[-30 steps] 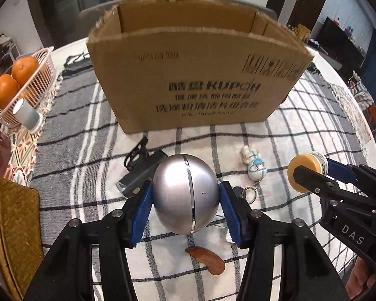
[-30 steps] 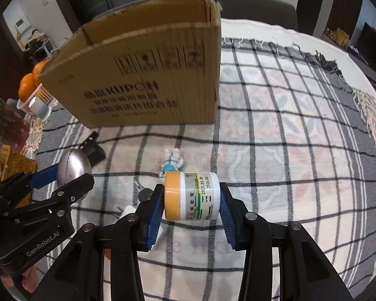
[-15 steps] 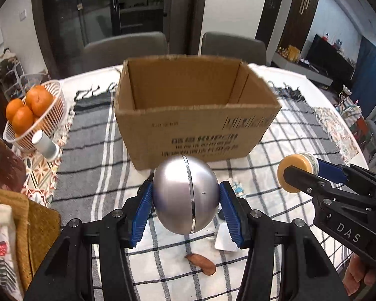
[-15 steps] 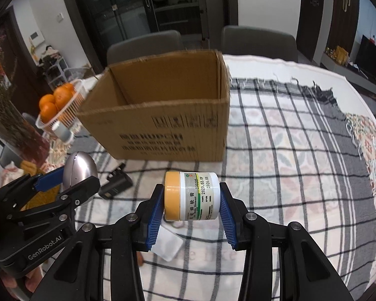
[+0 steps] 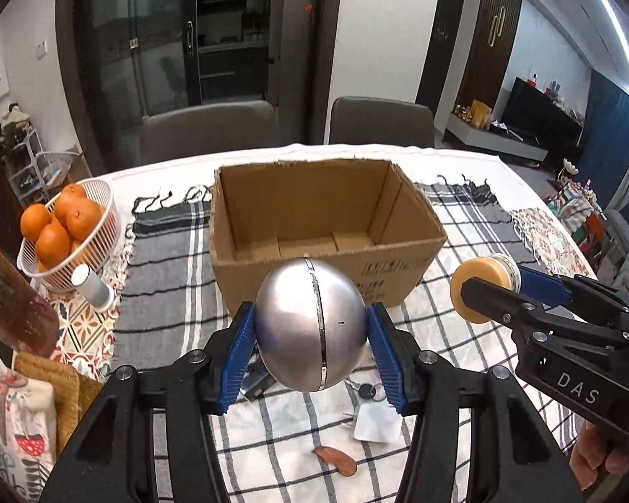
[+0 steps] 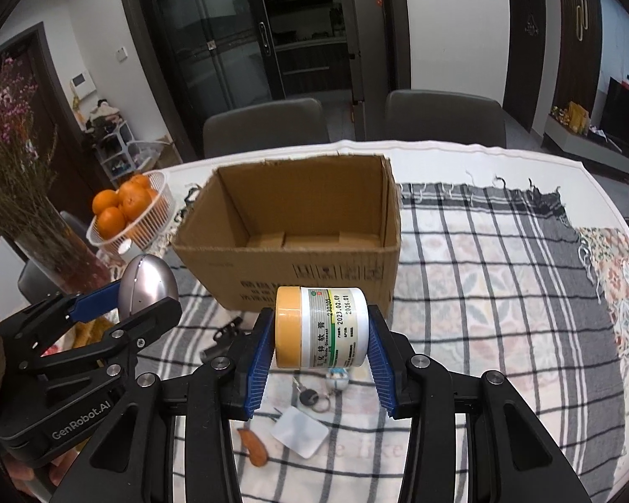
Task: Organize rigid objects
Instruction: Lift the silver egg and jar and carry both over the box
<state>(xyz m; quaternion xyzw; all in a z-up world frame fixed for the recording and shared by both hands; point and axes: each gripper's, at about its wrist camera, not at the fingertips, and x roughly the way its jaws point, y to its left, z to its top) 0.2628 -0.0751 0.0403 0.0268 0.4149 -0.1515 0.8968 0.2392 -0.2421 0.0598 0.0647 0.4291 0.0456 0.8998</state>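
My left gripper (image 5: 310, 356) is shut on a silver egg-shaped metal ball (image 5: 310, 322), held in the air in front of the open cardboard box (image 5: 327, 209). My right gripper (image 6: 318, 352) is shut on a white ointment jar (image 6: 320, 327) with a yellow lid, lying sideways between the blue pads. The box (image 6: 289, 218) stands empty on the checked cloth, just beyond both grippers. In the right wrist view the ball (image 6: 149, 285) shows at the left; in the left wrist view the jar (image 5: 482, 289) shows at the right.
On the cloth below lie a black gadget (image 6: 224, 337), a key ring with a small figure (image 6: 314, 396), a white card (image 6: 300, 431) and a brown sliver (image 6: 253, 446). A white basket of oranges (image 5: 65, 230) and a small grey cylinder (image 5: 94, 287) stand at the left. Two chairs (image 5: 381, 121) face the far edge.
Both grippers have risen with their objects and tilted up. The box now looks farther and lower, and its inside floor has come into view.
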